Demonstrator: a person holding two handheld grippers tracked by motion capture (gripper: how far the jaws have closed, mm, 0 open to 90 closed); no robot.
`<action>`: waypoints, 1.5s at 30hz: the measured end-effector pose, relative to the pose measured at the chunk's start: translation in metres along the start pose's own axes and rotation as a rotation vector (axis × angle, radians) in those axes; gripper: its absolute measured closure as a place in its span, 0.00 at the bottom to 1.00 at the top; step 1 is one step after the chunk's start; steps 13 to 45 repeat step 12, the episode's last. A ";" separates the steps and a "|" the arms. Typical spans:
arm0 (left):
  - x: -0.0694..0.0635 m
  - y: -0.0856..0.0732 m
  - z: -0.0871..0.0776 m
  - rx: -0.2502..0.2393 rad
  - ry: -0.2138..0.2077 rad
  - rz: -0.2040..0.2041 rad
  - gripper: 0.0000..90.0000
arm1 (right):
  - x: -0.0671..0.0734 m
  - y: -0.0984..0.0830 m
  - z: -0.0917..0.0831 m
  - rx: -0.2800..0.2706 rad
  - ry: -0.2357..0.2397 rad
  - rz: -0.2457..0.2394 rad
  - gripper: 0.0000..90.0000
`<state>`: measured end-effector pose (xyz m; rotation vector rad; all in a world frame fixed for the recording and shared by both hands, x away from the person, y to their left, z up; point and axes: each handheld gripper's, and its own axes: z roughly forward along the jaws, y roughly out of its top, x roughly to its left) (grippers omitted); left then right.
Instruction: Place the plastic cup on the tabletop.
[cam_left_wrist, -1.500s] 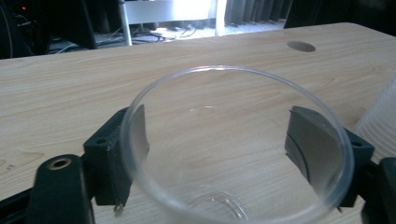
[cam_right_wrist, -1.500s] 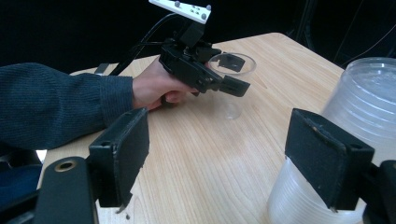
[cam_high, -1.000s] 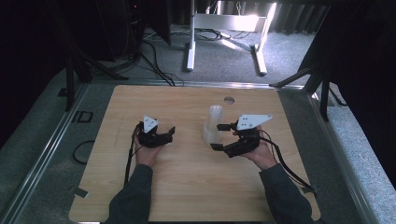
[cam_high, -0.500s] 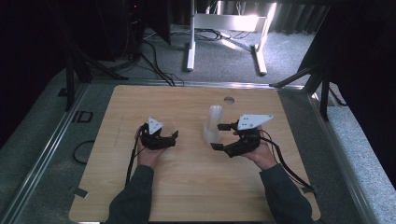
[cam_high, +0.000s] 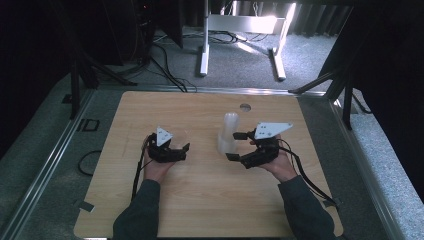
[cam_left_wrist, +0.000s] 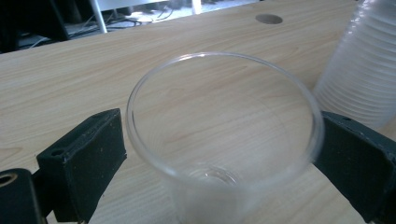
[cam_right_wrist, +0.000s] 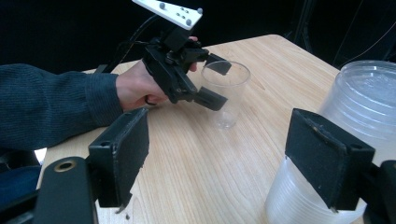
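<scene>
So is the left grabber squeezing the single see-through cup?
Cannot tell. In the left gripper view the clear cup stands between the left gripper's wide jaws: a sliver of table shows beside one pad, while the other meets the rim's outline.

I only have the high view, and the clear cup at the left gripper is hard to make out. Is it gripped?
Observer: No. The left gripper has just been opening. Its own view shows the clear cup between the fingers, with a gap at one pad.
Operator: Is the cup upright?
Observer: Yes. The right gripper view shows it standing mouth up on the table.
Operator: And the right gripper?
Observer: The right gripper is open. The stack of cups sits by one finger, the other well clear.
</scene>
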<state>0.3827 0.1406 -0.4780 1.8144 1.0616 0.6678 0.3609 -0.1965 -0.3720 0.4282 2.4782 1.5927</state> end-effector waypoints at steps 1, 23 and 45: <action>0.000 0.000 0.000 0.000 0.000 0.000 0.03 | 0.000 0.000 0.000 0.000 0.000 0.000 0.24; -0.004 0.002 -0.034 -0.071 -0.043 0.000 0.03 | -0.001 0.001 -0.002 -0.002 -0.005 -0.002 0.24; -0.004 0.002 -0.034 -0.071 -0.043 0.000 0.03 | -0.001 0.001 -0.002 -0.002 -0.005 -0.002 0.24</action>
